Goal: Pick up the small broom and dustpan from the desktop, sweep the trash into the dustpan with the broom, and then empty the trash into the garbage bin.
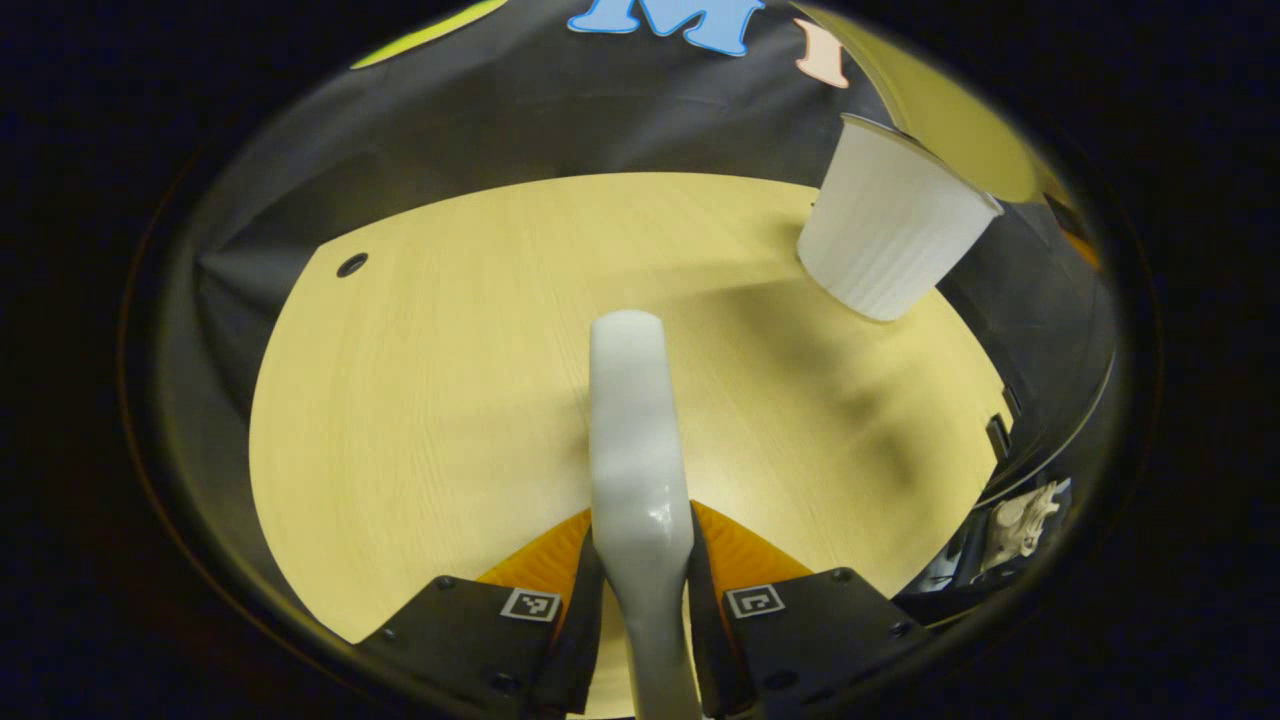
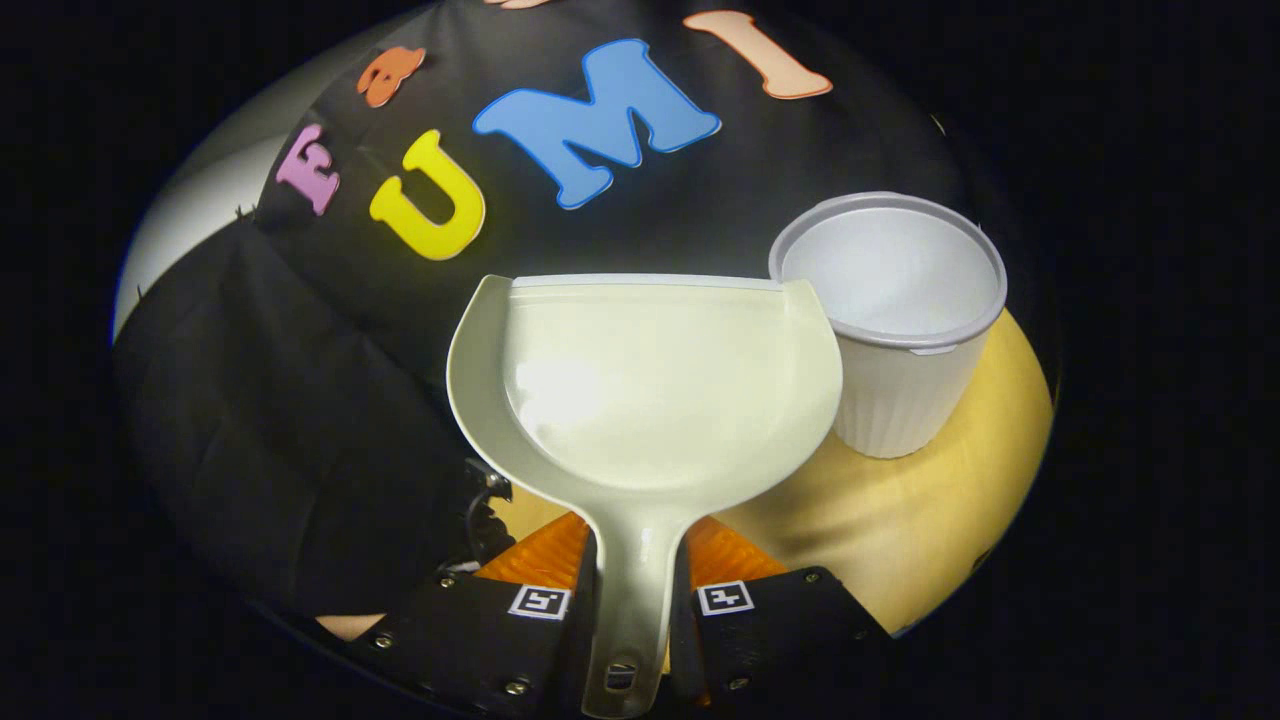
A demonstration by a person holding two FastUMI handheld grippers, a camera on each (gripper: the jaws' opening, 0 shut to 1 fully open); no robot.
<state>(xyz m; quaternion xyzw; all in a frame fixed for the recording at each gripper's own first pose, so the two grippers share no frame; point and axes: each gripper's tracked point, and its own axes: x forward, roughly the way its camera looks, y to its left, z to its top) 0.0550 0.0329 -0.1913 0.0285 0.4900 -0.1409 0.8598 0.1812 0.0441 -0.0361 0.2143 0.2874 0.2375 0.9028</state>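
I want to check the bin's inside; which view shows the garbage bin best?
The right gripper view: the garbage bin stands upright behind the dustpan, its open mouth and bare inside visible. The left gripper view shows only its ribbed outer wall, tilted, at the edge.

The small broom [image 1: 636,420] shows as a pale, glossy white handle, rounded at its far end, held up over the light wooden desk [image 1: 420,400]. The dustpan [image 2: 645,385] is cream-white plastic with a raised rim and a narrow handle, its pan empty and lifted off the desk. Just beside its right edge stands the garbage bin [image 2: 895,320], a white ribbed tub, upright and open-topped on the desk.
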